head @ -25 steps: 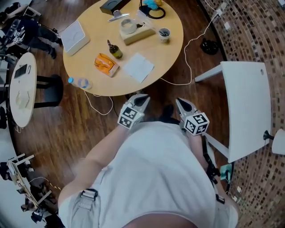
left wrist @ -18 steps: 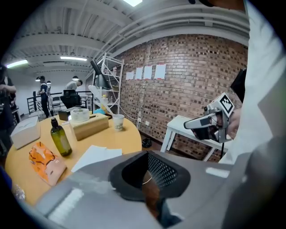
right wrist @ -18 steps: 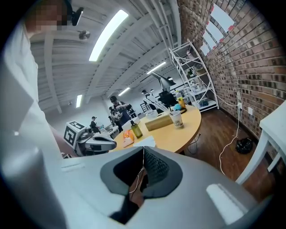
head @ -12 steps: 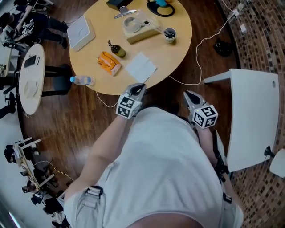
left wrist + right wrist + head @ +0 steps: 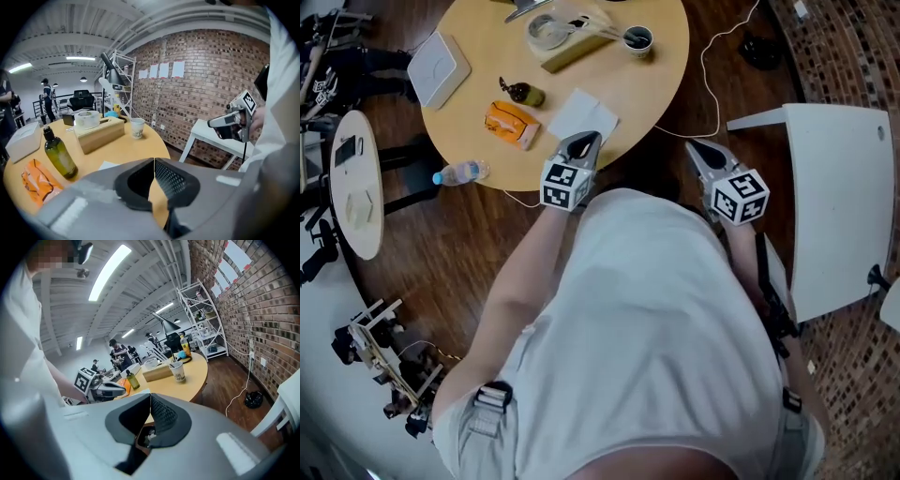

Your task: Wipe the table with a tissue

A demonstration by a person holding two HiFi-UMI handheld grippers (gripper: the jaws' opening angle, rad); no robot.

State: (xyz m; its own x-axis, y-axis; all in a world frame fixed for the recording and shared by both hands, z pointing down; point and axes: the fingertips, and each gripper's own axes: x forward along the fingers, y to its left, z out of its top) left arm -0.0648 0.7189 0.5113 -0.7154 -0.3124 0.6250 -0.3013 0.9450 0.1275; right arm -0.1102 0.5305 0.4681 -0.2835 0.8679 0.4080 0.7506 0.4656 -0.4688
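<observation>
A white tissue (image 5: 579, 112) lies flat near the front edge of the round wooden table (image 5: 670, 80). My left gripper (image 5: 585, 142) is shut and empty, its tips over the tissue's near edge; whether they touch it I cannot tell. In the left gripper view the tissue (image 5: 108, 165) shows just beyond the closed left gripper (image 5: 153, 161). My right gripper (image 5: 697, 150) is shut with nothing in it, off the table's right side above the floor. The right gripper view shows the right gripper (image 5: 150, 397) with its tips together.
On the table are an orange packet (image 5: 510, 125), a green bottle (image 5: 517, 93), a wooden tissue box (image 5: 572, 45) with a tape roll (image 5: 546, 26), a paper cup (image 5: 637, 39) and a white box (image 5: 438, 68). A water bottle (image 5: 459, 173) lies on the floor. A white chair (image 5: 830, 197) stands right.
Both grippers have moved forward toward the table. The left one went from the floor side of the edge to the tissue's near edge; both stayed shut.
</observation>
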